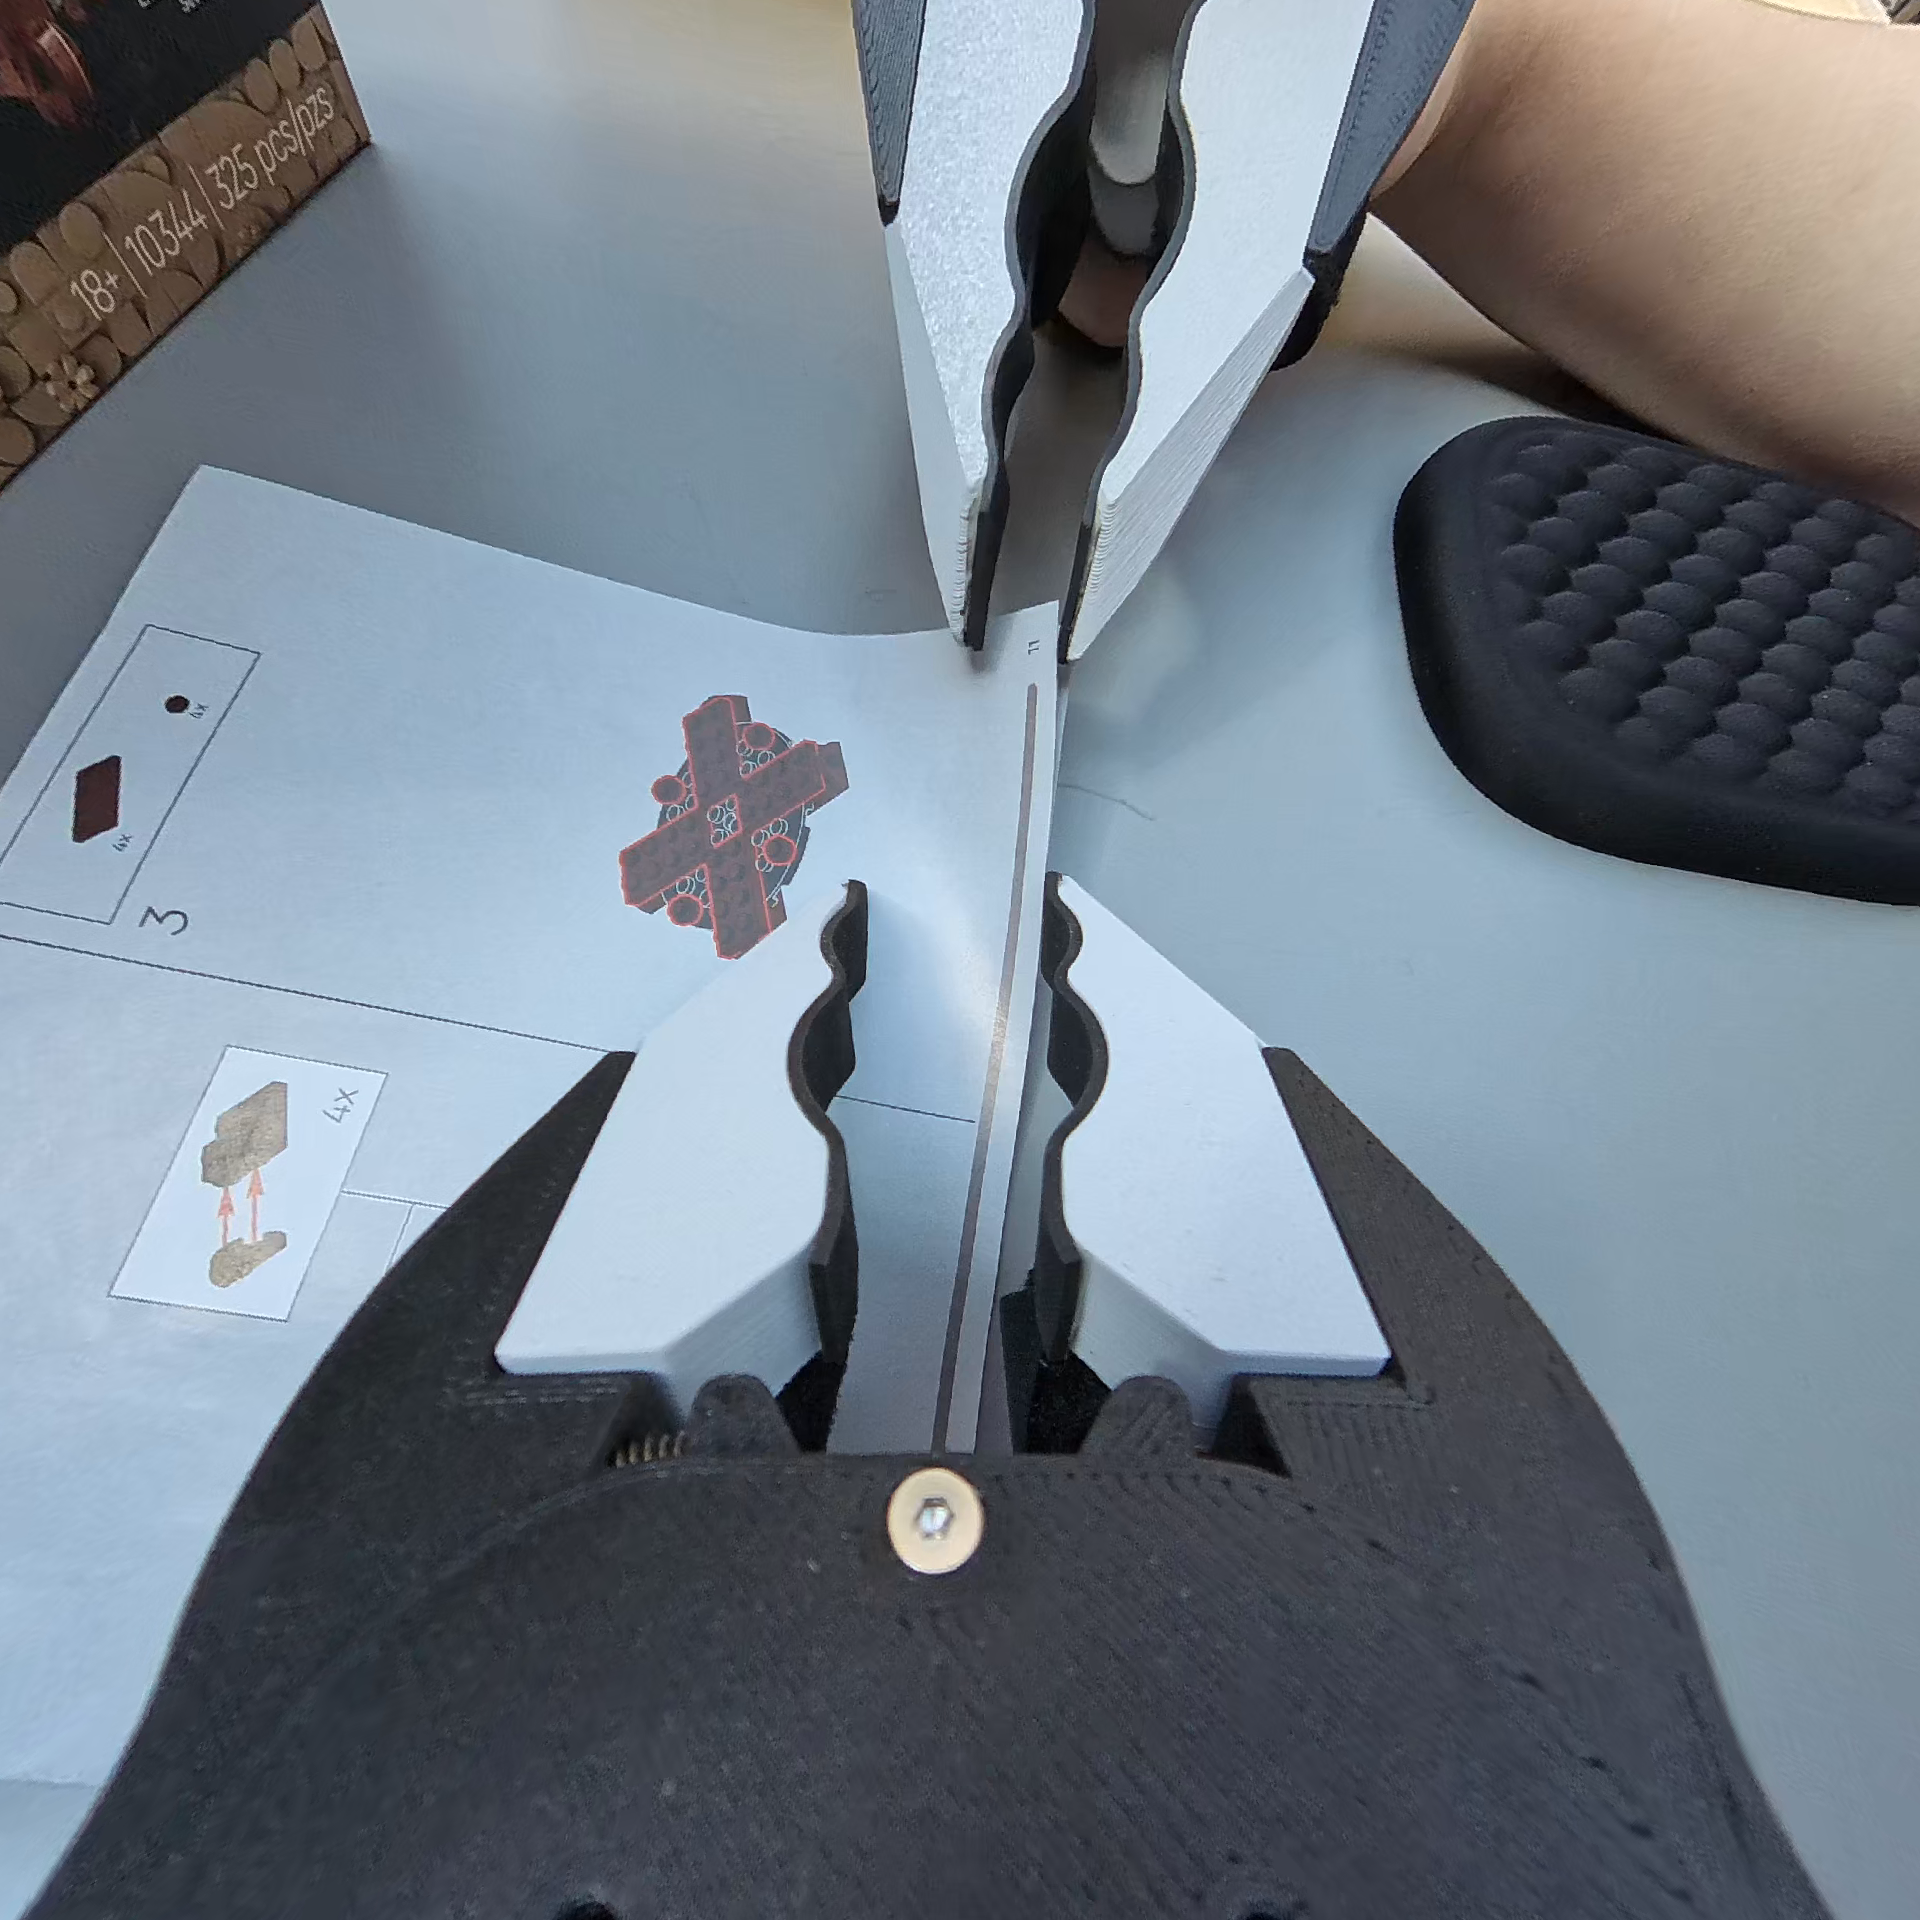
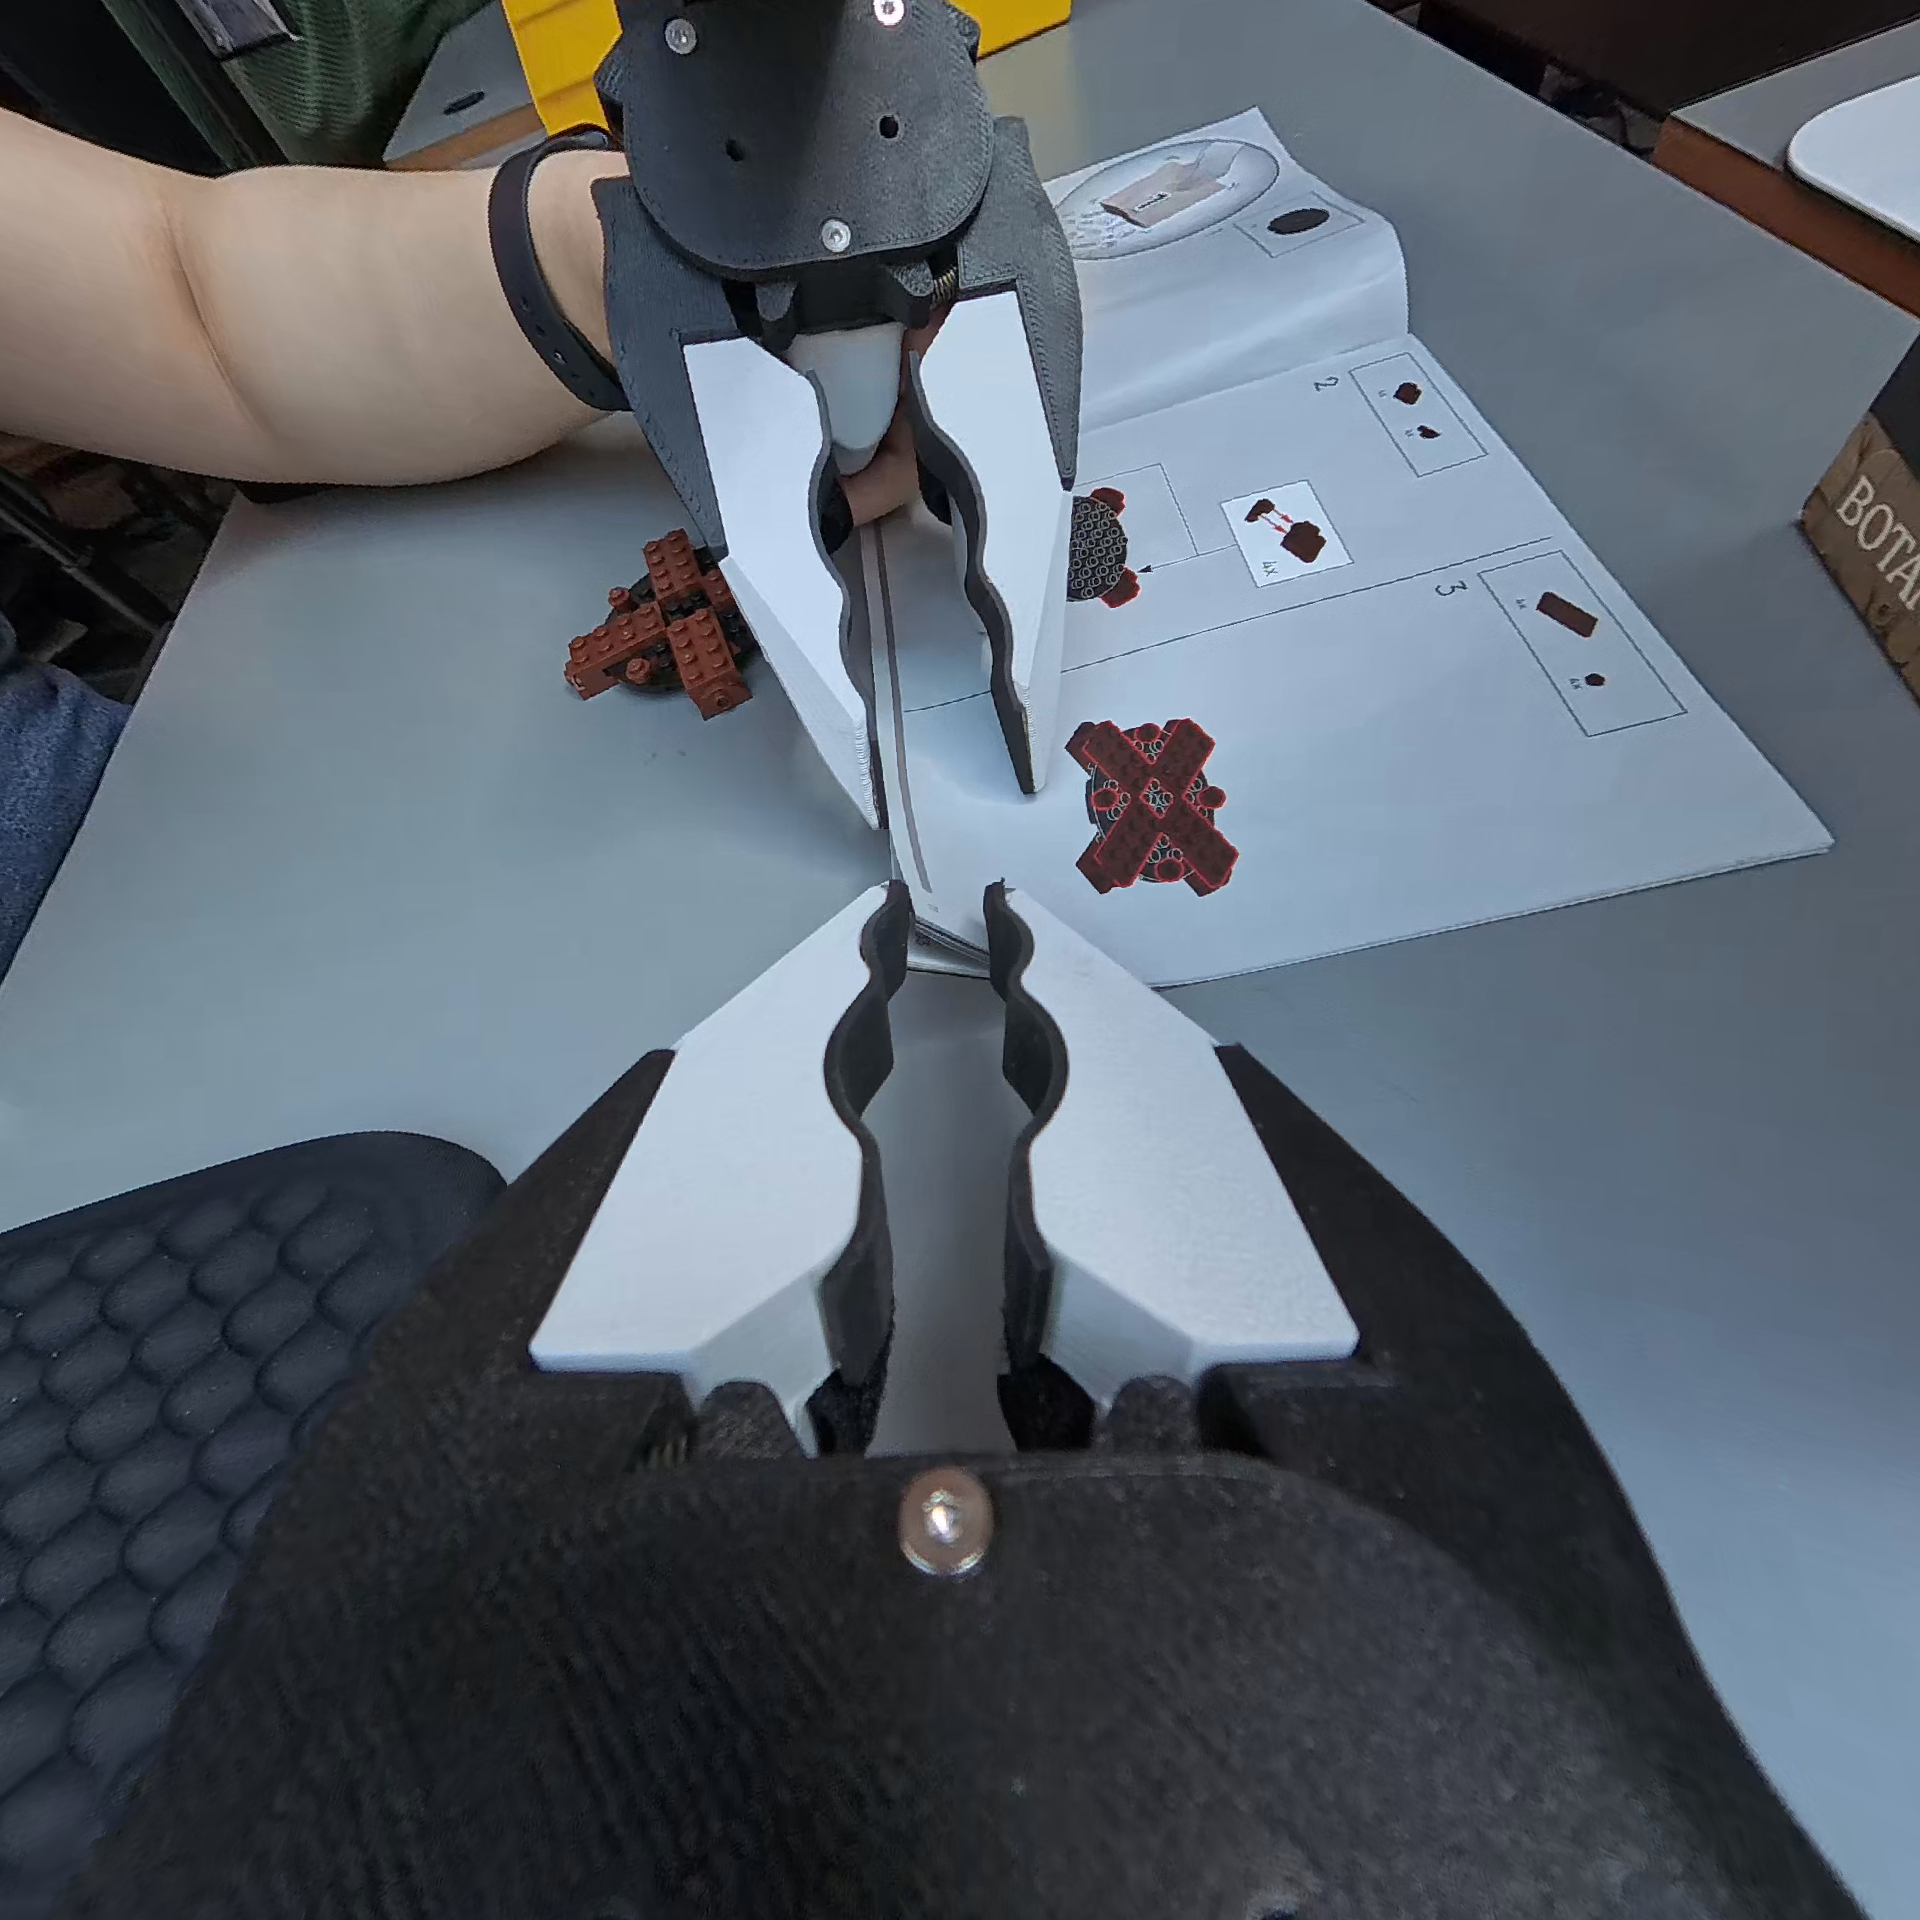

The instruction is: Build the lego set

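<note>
The open instruction booklet point(image 1: 416, 727) lies on the grey table; it also shows in the right wrist view point(image 2: 1403, 748). Its near page point(image 1: 935, 987) curls up on edge. My left gripper point(image 1: 954, 885) is open with that raised page standing between its fingers. My right gripper point(image 2: 945, 888) is open too, and its tips straddle the page's corner point(image 2: 935, 920) without clamping it. Each gripper faces the other: the right one point(image 1: 1023, 639) comes in from the top of the left wrist view, the left one point(image 2: 951, 795) from the top of the right wrist view. A brown brick cross on a black round plate point(image 2: 665, 634) sits beside the booklet.
The lego box point(image 1: 156, 208) stands at the booklet's far side and shows in the right wrist view point(image 2: 1870, 540) too. A black dimpled wrist pad point(image 1: 1662, 665) lies on the table near my right gripper. A person's forearms point(image 2: 260, 343) rest at the table edges. There is about 4 centimeters between the tips of the two grippers.
</note>
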Motion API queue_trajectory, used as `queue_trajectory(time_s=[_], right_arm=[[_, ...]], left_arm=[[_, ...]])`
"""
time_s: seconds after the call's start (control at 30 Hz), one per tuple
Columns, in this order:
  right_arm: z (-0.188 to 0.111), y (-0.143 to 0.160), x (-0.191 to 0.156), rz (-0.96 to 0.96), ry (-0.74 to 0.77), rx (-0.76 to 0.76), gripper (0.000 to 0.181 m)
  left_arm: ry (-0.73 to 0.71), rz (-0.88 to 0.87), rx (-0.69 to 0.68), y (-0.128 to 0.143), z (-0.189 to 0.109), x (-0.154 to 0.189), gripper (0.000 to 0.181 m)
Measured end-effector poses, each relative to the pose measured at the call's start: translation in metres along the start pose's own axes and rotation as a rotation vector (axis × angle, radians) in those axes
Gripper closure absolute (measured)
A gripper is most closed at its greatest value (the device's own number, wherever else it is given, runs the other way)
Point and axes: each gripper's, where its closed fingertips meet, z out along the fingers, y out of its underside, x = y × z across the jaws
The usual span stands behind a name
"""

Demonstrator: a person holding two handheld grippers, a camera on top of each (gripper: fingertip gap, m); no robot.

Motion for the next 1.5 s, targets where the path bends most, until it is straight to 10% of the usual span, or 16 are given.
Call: queue_trajectory(time_s=[1.5], right_arm=[[0.0079, -0.0011, 0.0025, 0.034, 0.018, -0.013, 0.167]], left_arm=[[0.082, -0.066, 0.018, -0.0019, -0.0029, 0.0048, 0.149]])
